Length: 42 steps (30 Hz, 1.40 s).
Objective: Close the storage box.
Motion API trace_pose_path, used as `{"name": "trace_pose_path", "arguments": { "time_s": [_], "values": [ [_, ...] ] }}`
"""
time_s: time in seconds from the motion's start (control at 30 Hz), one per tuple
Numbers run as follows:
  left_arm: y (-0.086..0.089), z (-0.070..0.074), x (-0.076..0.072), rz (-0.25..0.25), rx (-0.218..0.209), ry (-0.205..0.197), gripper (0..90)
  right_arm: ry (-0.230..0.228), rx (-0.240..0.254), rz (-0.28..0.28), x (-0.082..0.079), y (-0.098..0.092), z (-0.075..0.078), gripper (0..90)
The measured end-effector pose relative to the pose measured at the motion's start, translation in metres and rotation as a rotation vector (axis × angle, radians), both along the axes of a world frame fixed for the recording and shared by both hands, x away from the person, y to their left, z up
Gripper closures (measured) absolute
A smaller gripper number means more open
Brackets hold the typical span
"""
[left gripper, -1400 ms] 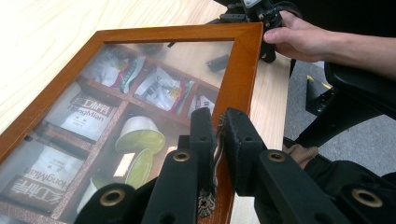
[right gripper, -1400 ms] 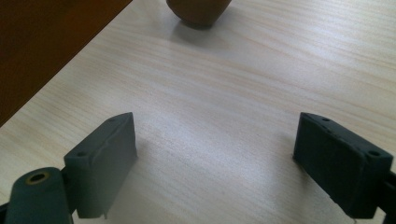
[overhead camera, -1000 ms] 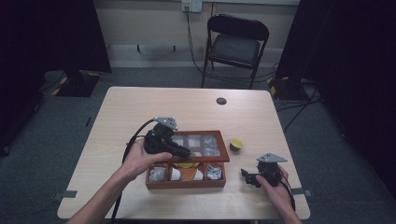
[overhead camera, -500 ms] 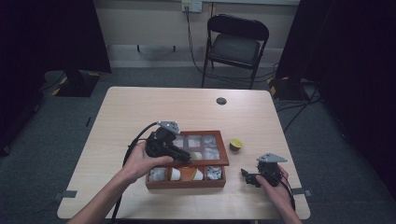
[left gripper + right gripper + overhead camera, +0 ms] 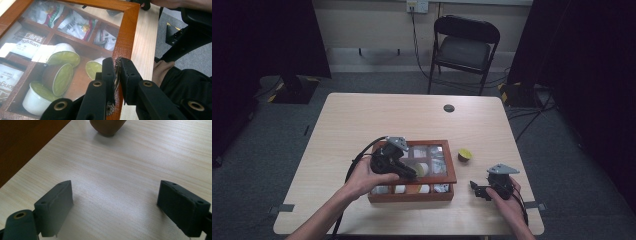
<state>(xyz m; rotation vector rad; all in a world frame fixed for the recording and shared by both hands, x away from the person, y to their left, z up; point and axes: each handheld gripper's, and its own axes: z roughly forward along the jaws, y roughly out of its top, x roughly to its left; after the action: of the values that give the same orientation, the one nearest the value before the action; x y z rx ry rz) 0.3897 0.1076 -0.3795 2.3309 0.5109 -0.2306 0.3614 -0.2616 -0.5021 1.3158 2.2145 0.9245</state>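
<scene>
A wooden box [image 5: 412, 193] with a glass lid [image 5: 127, 32] stands at the table's front middle. Under the glass lie sachets [image 5: 75, 23] and green-topped capsules [image 5: 62, 56] in compartments. My left gripper [image 5: 413, 175] reaches over the box; in the left gripper view it [image 5: 117, 62] is shut on a thin brown tab at the lid's frame edge. My right gripper [image 5: 475, 189] rests on the table right of the box, open with bare wood between its fingers [image 5: 56, 202]. One capsule [image 5: 464, 155] stands alone on the table; its base [image 5: 107, 126] lies ahead of the right gripper.
A small black disc [image 5: 449, 108] sits near the table's far edge. A folding chair [image 5: 464, 47] stands behind the table. The box's dark side [image 5: 25, 142] runs along the left of the right gripper view. Cables trail from both grippers.
My left gripper has shifted slightly toward the front right over the box, still pinching the lid's edge. The right gripper has stayed put.
</scene>
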Motion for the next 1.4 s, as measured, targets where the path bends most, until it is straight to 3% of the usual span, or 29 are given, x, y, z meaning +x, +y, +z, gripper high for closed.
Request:
{"name": "trace_pose_path", "arguments": {
  "time_s": [0.43, 0.77, 0.8, 0.87, 1.07, 1.4],
  "values": [
    [-0.004, -0.008, -0.002, -0.013, 0.023, 0.006, 82.5, 0.000, 0.000, 0.000, 0.000, 0.000, 0.000, 12.3],
    [-0.009, -0.019, -0.003, -0.035, 0.069, 0.012, 82.7, 0.000, 0.000, 0.001, 0.000, 0.000, 0.000, 12.3],
    [-0.010, -0.021, -0.004, -0.032, 0.090, 0.008, 82.7, 0.000, 0.000, 0.001, 0.000, 0.000, 0.000, 12.3],
    [-0.011, -0.024, -0.004, -0.035, 0.077, 0.024, 82.8, 0.000, 0.000, 0.001, 0.000, 0.000, 0.000, 12.3],
    [-0.016, -0.031, -0.005, -0.039, 0.111, 0.028, 83.0, 0.000, 0.000, 0.001, 0.000, 0.000, 0.000, 12.3],
    [-0.018, -0.040, -0.003, -0.039, 0.101, 0.047, 83.9, -0.001, 0.000, 0.004, 0.000, 0.000, 0.000, 12.2]
  ]
}}
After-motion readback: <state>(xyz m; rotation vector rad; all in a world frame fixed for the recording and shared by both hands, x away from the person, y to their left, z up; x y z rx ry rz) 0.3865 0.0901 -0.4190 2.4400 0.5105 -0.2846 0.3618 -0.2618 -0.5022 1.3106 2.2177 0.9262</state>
